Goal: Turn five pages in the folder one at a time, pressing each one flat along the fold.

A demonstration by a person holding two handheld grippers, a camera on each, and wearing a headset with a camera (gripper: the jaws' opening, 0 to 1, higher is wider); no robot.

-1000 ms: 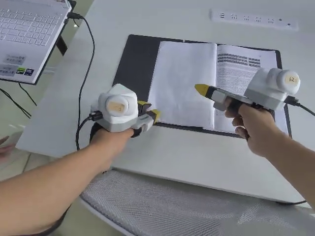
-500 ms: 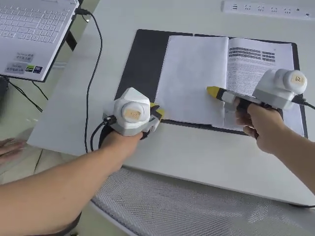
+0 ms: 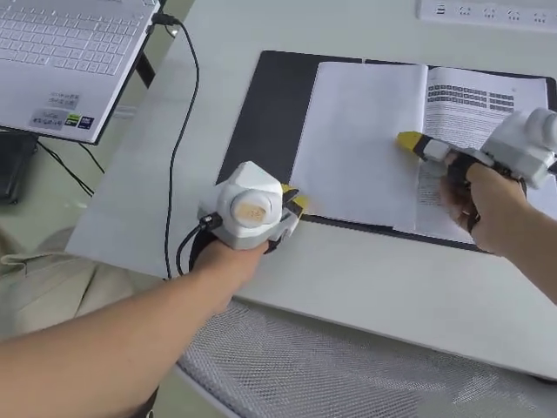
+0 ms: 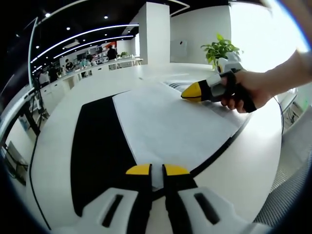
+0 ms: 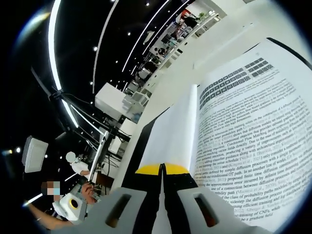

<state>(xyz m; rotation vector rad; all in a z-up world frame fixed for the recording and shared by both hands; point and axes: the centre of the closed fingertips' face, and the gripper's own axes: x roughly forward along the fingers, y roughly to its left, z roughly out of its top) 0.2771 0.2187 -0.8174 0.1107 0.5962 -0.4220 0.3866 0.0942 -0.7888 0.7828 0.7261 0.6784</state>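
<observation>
White desk point(image 3: 365, 279), folder point(image 3: 261, 113) lying open on it. My right gripper point(image 3: 407, 139), jaws pressed together, tip at the fold point(image 3: 425, 104) betw blank page point(image 3: 365, 139) & printed page point(image 3: 483, 109). Left gripper point(image 3: 294, 202) also closed, empty afaict, by the folder's near edge. Prob mid-press; can't tell how many pages are left.

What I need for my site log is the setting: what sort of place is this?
Probably an open-plan office or lab: a silver laptop beside the white workbench, a white power strip on it, and rows of desks under ceiling strip lights in the left gripper view.
</observation>
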